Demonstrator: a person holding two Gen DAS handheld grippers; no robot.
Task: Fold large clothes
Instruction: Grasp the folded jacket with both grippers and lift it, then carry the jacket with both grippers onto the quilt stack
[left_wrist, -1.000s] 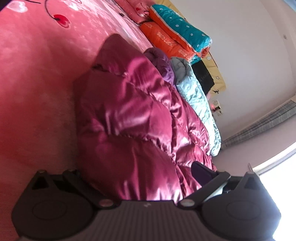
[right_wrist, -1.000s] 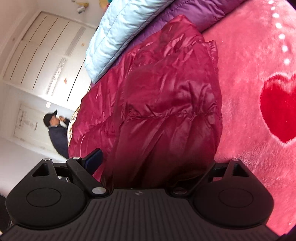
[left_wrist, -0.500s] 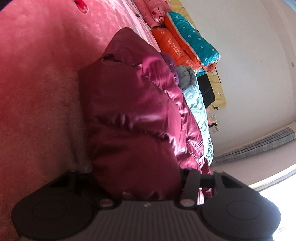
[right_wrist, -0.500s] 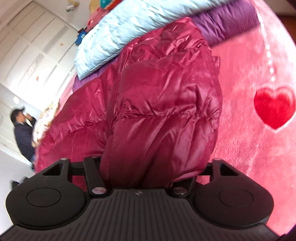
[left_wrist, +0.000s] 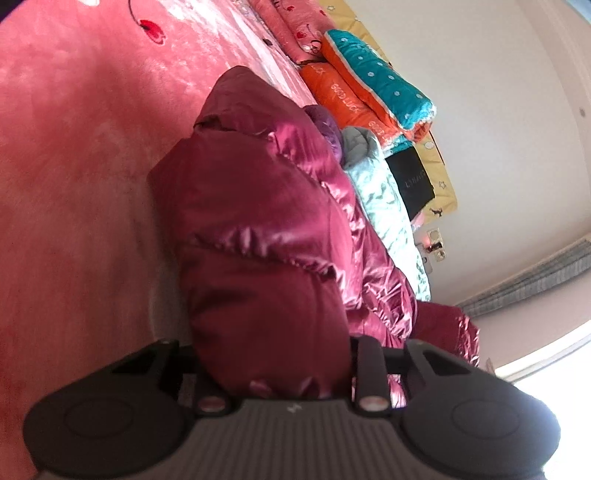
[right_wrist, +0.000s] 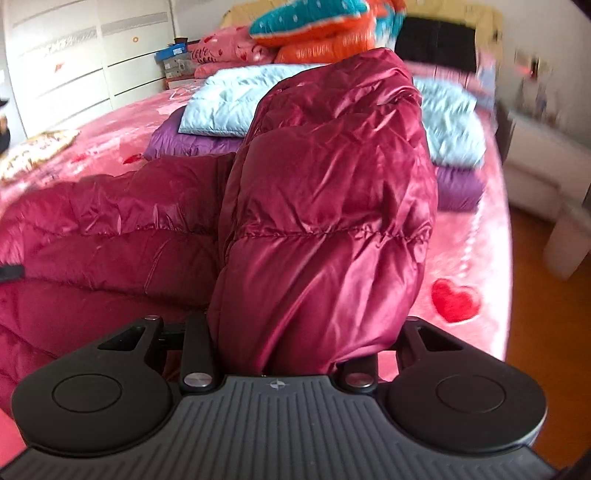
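Jacket: a shiny maroon puffer jacket (right_wrist: 325, 206) lies on the bed, at the middle of both views; one quilted part is lifted up off the rest, which spreads flat toward 9 o'clock in the right wrist view. In the left wrist view the same jacket (left_wrist: 258, 236) rises from 6 o'clock toward 12.
Jacket hold, right: the right gripper (right_wrist: 280, 354) has a thick fold of the jacket between its jaws; the jaws are closing, and the cloth fills the gap from one finger to the other.
Jacket hold, left: the left gripper (left_wrist: 288, 373) likewise has a bunched fold of the jacket between its jaws, which are closing; the cloth bulges out above them and the finger at the right lies against it.
Behind the jacket: a purple coat (right_wrist: 184, 142) lies flat on the bed at about 10 o'clock from the lifted part, with a pale blue coat (right_wrist: 225, 99) on top of it; both continue on the far side toward 3 o'clock.
Bed: a pink plush blanket (right_wrist: 476, 236) with red hearts covers it; one heart (right_wrist: 456, 299) sits at 4 o'clock, just beside the jacket.
Head of the bed: at 12 o'clock, a stack of folded quilts (right_wrist: 314, 26), teal over orange, with pink bedding (right_wrist: 229, 51) to its left.
Room: white wardrobe doors (right_wrist: 85, 55) at 10 o'clock in the right wrist view; a plain wall (left_wrist: 491, 122) at 2 o'clock in the left wrist view.
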